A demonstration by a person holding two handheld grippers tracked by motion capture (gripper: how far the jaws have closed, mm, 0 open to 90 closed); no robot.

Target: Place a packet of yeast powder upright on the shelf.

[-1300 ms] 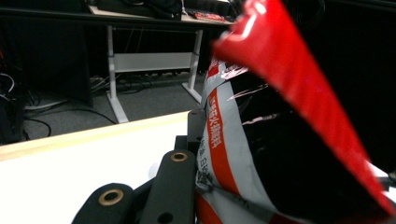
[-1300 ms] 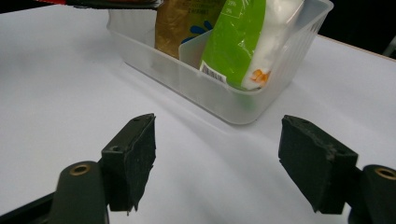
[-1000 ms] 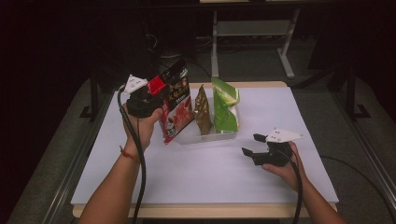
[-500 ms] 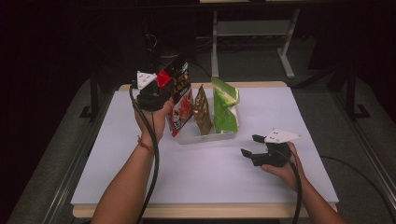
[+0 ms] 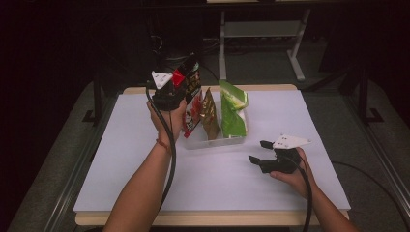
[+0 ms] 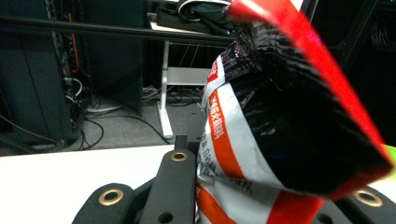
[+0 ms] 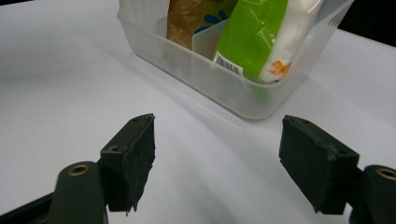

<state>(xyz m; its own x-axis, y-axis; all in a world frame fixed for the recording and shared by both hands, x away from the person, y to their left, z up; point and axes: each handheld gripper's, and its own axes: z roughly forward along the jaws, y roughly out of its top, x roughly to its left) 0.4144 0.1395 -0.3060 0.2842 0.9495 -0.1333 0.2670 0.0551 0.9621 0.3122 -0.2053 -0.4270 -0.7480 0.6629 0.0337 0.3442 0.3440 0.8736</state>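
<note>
My left gripper (image 5: 180,82) jaws squeeze red-black snack bag (image 5: 192,99), low end at clear bin (image 5: 212,141) (two bags inside already). Right gripper (image 5: 261,152) jaws wide, empty. Left: drop it in.

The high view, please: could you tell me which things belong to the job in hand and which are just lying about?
In the job:
- red-and-black snack bag, clamped in the left claw
- clear plastic bin
- gold packet and green packet standing in the bin

Lying about:
- right claw, open, resting on the white table
- white desk frame behind
</note>
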